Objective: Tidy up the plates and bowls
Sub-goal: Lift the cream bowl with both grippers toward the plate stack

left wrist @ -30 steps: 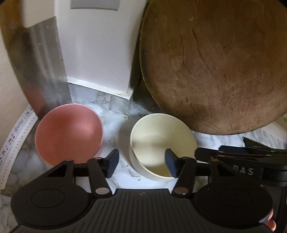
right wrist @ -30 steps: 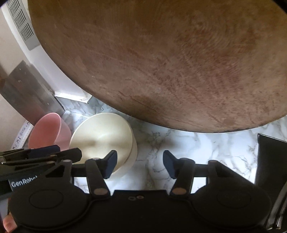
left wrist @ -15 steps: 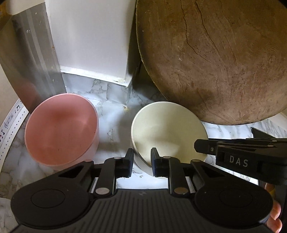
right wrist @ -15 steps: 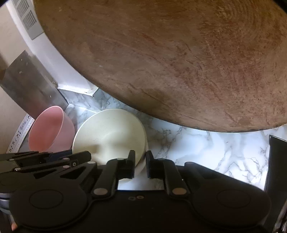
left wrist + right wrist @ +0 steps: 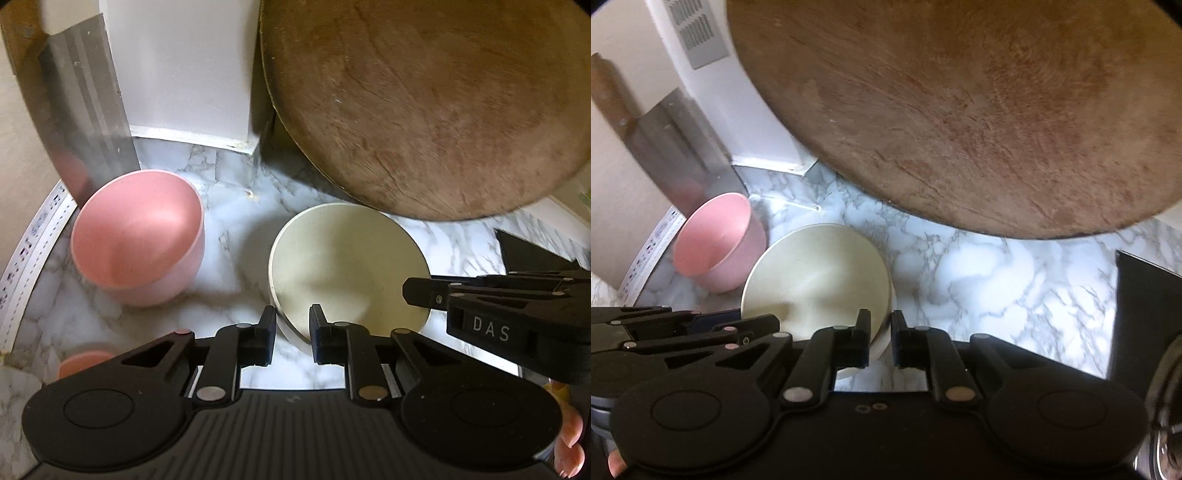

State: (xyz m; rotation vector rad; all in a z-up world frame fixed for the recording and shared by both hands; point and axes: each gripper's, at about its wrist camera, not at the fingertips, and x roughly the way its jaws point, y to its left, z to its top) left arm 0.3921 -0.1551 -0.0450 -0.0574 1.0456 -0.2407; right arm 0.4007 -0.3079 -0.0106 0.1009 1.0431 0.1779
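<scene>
The round cream bowl [image 5: 347,266] sits on the white marble worktop [image 5: 997,280]. Both grippers pinch its rim: the left gripper [image 5: 292,334] at about seven o'clock, the right gripper [image 5: 881,341] at about four o'clock, fingers narrow. At its nine o'clock stands a round pink bowl [image 5: 136,236], apart. A big round brown wooden board [image 5: 436,110] leans behind, at twelve o'clock
</scene>
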